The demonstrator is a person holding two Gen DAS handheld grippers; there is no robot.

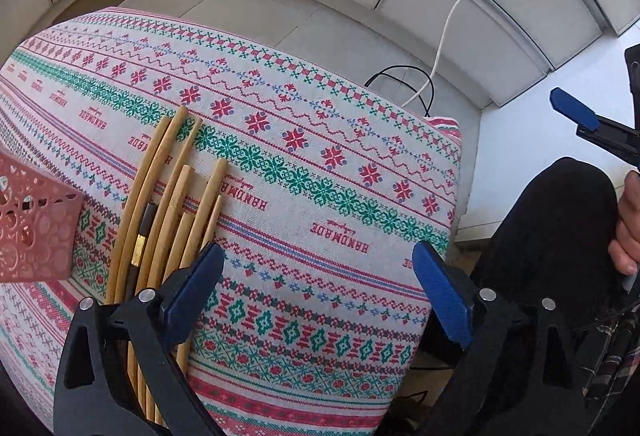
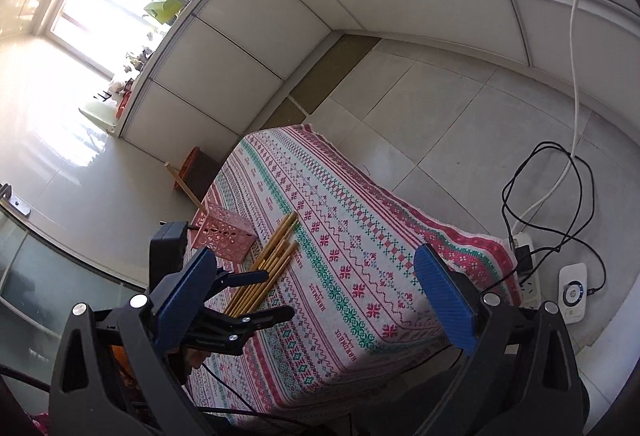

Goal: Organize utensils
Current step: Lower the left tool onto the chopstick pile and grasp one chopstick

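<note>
A: Chopsticks (image 1: 168, 203) lie bundled on your patterned tablecloth (image 1: 320, 195), just beside the pink perforated basket (image 1: 36, 228).
B: Jaws?
A: Your left gripper (image 1: 320, 276) is wide, nothing between, above the bundle's near end. Your right gripper (image 2: 316, 288) is wide, empty too.
</note>
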